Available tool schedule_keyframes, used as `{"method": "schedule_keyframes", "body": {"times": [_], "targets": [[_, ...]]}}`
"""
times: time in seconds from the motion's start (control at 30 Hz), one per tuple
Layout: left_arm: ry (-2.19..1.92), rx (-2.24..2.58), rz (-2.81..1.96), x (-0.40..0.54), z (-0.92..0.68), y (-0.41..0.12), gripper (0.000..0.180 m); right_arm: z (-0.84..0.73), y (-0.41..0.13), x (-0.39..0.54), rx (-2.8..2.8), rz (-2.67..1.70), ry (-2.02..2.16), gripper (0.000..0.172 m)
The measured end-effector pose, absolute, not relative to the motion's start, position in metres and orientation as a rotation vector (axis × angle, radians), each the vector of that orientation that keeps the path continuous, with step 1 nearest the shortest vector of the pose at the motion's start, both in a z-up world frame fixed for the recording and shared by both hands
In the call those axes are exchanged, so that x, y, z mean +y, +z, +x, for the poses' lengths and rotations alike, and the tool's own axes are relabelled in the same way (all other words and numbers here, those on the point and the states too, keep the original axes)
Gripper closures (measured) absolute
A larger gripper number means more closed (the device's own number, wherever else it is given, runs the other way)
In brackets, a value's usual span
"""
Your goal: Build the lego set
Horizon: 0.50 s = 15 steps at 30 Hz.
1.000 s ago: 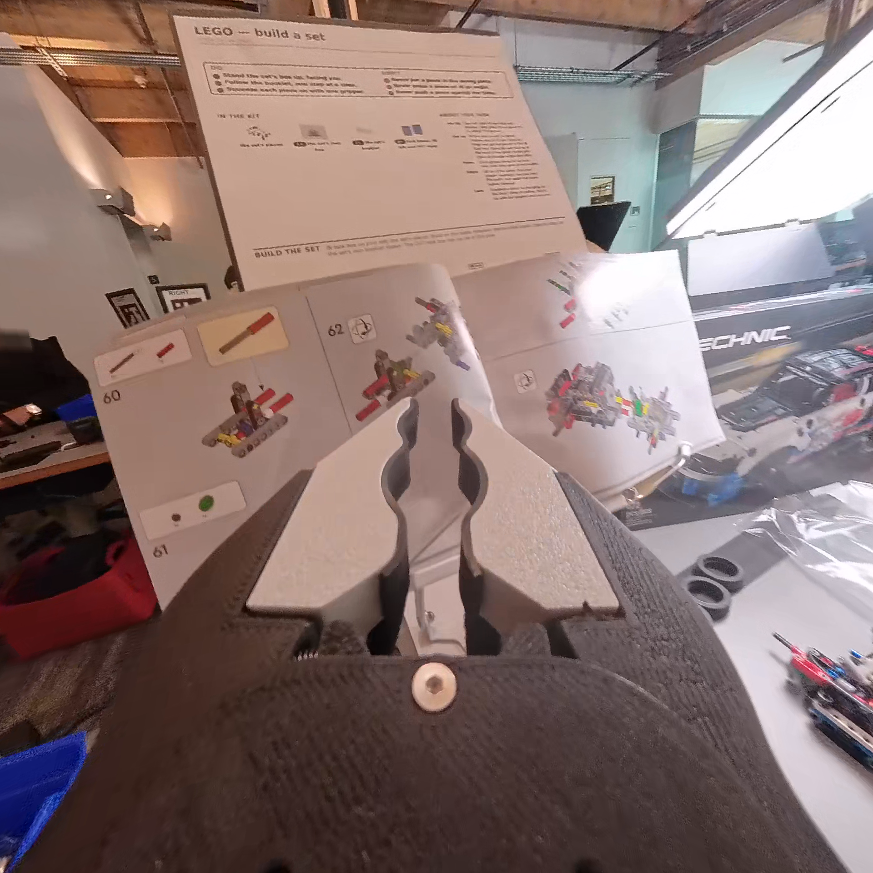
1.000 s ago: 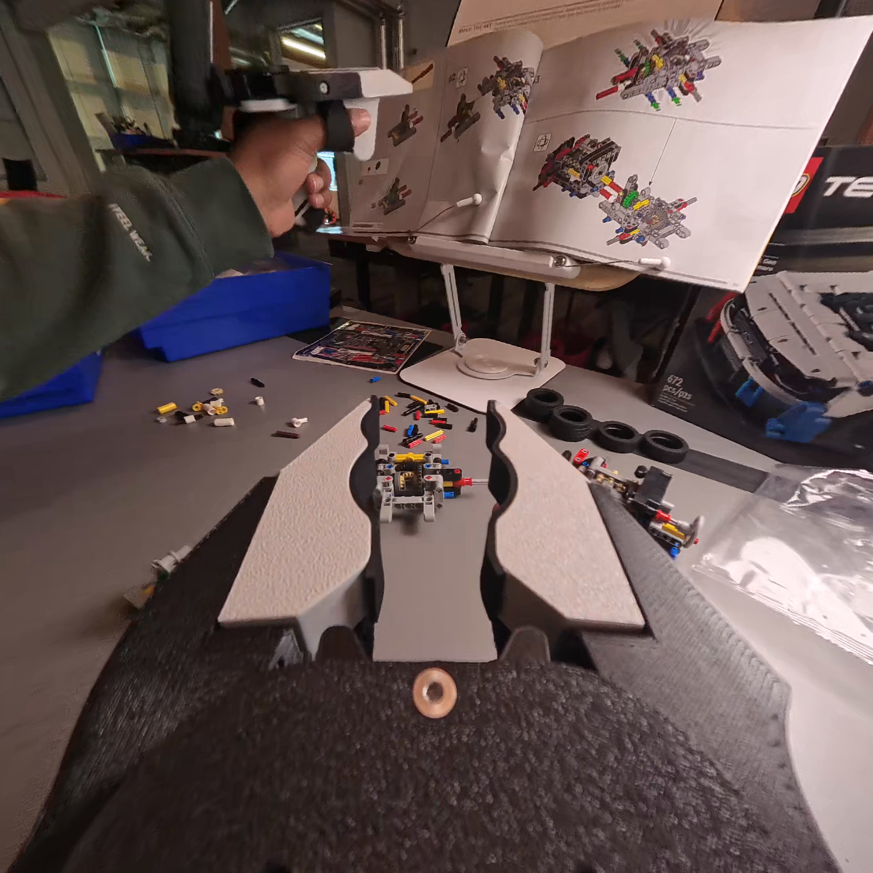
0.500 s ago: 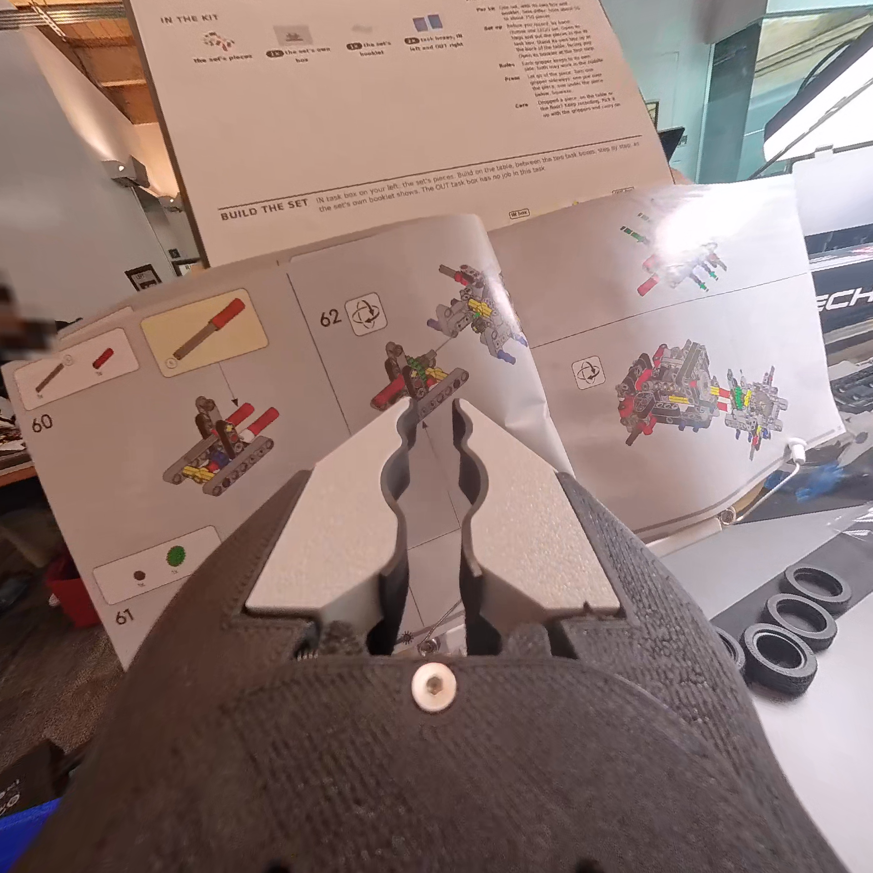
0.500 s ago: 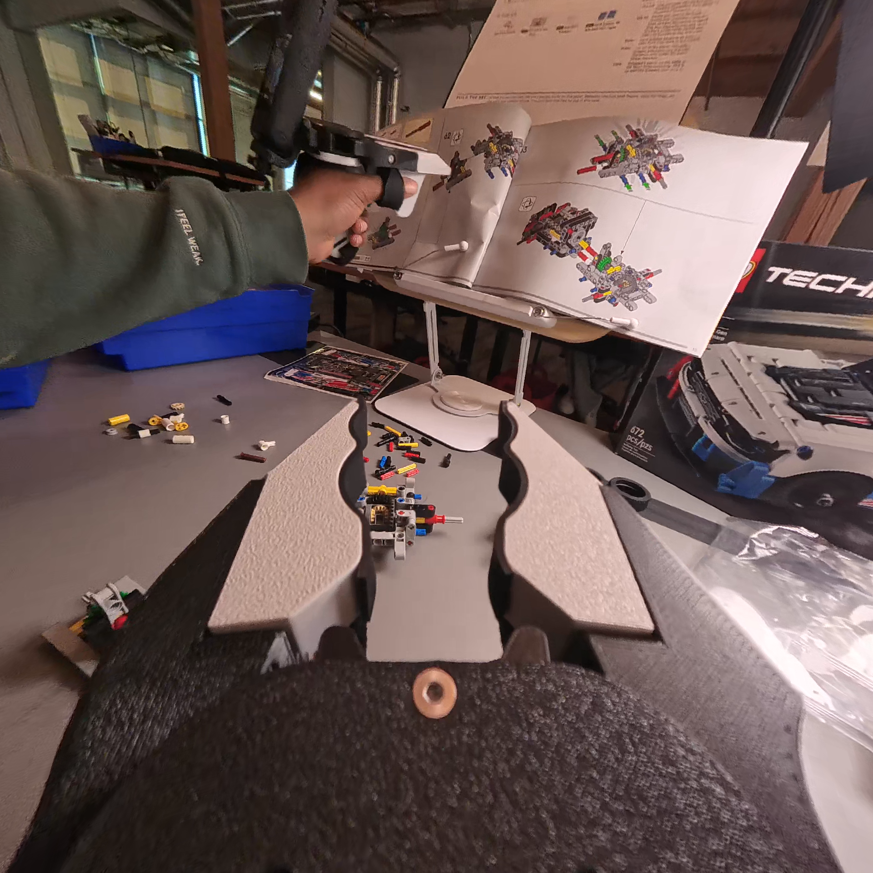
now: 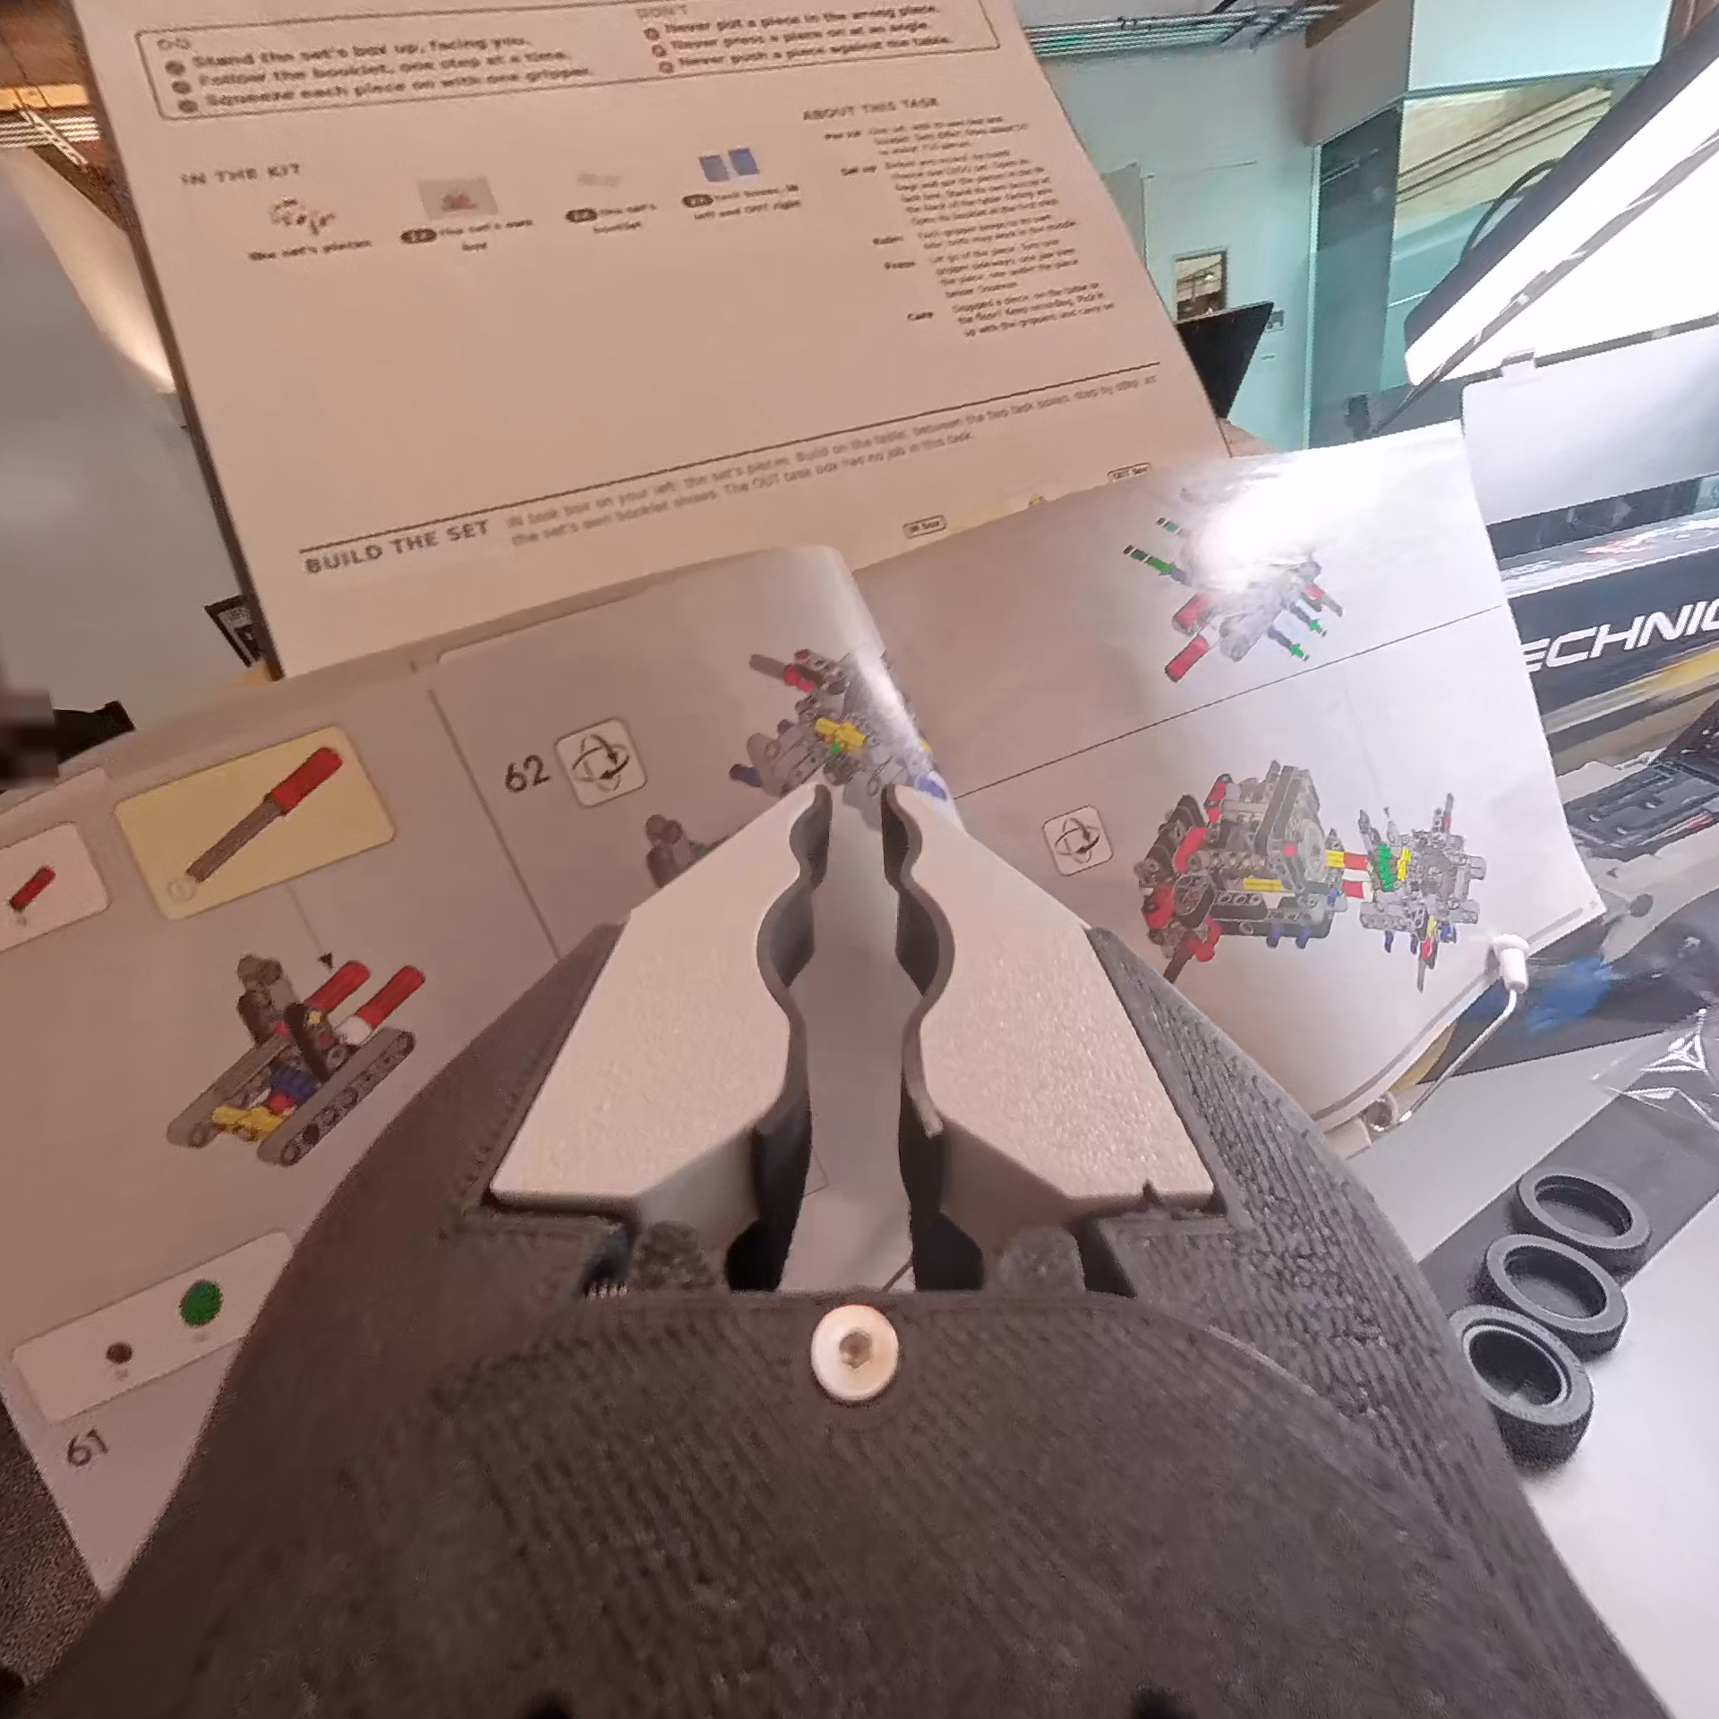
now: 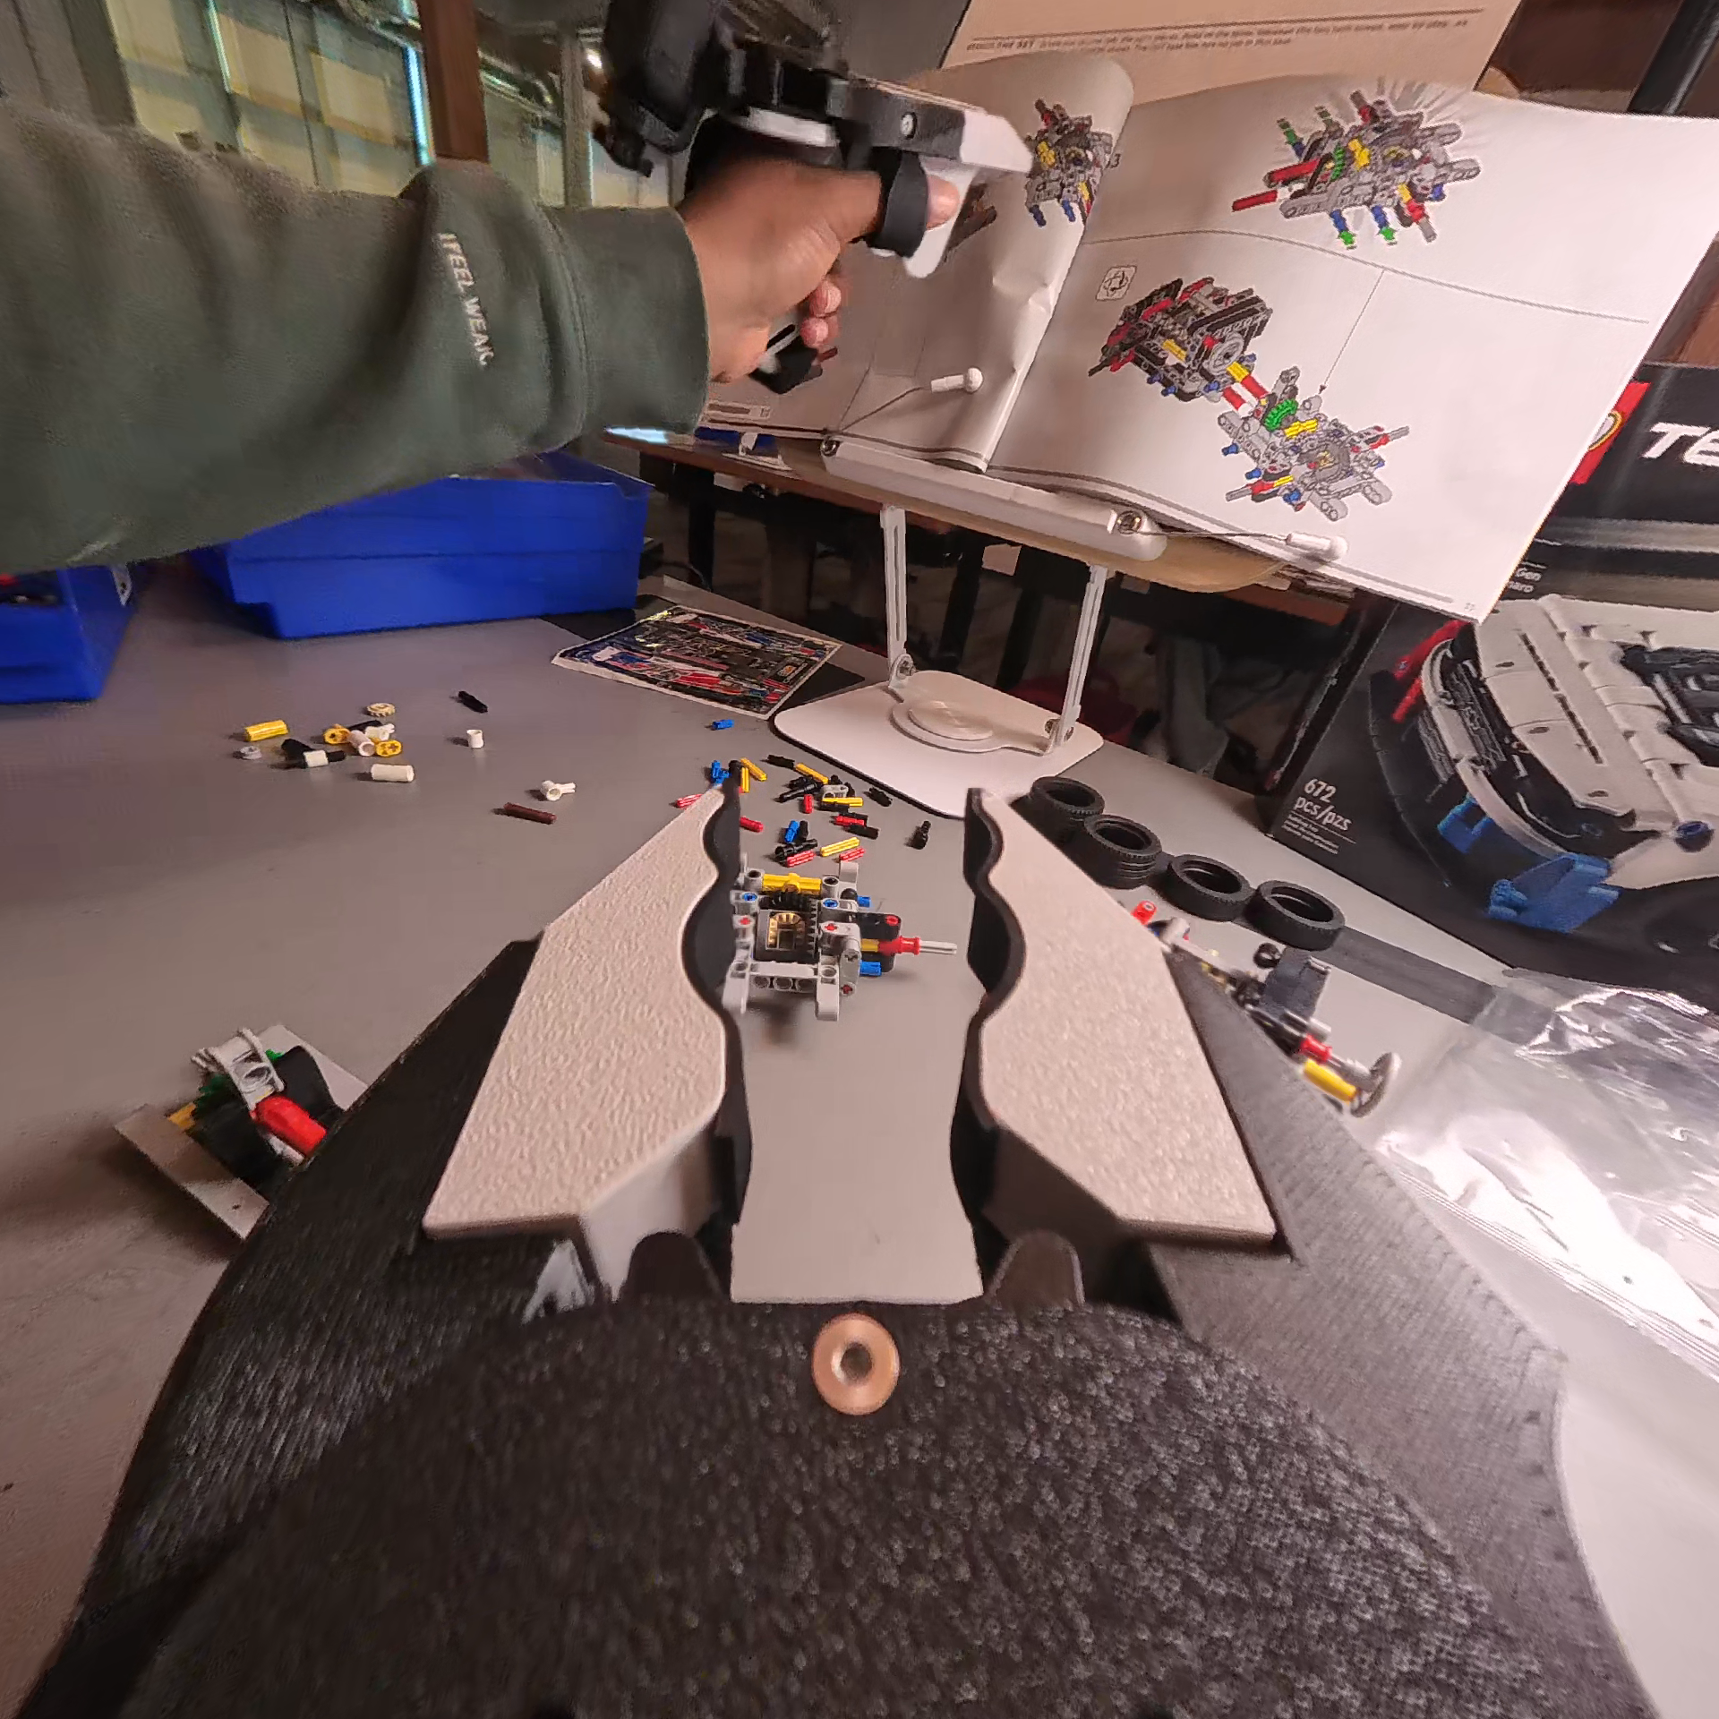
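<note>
Grey plastic fingers [image 5: 707, 1005] of the left gripper [image 5: 856, 795] have closed in on the open booklet [image 5: 465, 930], which fills more of the left wrist view than it did a moment ago. The tips now sit right at the curled leaf by the booklet's fold. The jaws stand only a narrow slit apart, and no paper shows pinched between them. From the right wrist view, a hand [image 6: 772, 251] in a green sleeve holds this gripper up against the booklet on its white stand [image 6: 939, 735], which rests by the table's far edge.

The right gripper [image 6: 851, 795] hangs over the grey table [image 6: 279, 930] with its jaws wide apart and nothing in them, much as before. A small grey brick assembly [image 6: 791, 939] lies on the table's middle, framed between the fingers but untouched. Loose coloured pins [image 6: 819, 819] lie just beyond the assembly, and four black tyres [image 6: 1200, 874] line up toward the right edge.
</note>
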<state>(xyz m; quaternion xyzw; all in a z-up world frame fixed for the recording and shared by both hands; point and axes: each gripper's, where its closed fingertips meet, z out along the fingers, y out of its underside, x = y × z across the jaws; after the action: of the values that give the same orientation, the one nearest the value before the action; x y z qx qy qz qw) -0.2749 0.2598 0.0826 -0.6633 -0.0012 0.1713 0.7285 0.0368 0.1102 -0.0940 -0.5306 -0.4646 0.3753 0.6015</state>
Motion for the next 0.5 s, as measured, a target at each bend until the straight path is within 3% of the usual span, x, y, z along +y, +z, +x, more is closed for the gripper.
{"method": "schedule_keyframes", "body": {"times": [0.5], "targets": [[0.385, 0.027, -1.482, 0.269, -0.259, 0.079, 0.171, 0.044, -0.116, 0.132, -1.103, -1.326, 0.779, 0.123]]}}
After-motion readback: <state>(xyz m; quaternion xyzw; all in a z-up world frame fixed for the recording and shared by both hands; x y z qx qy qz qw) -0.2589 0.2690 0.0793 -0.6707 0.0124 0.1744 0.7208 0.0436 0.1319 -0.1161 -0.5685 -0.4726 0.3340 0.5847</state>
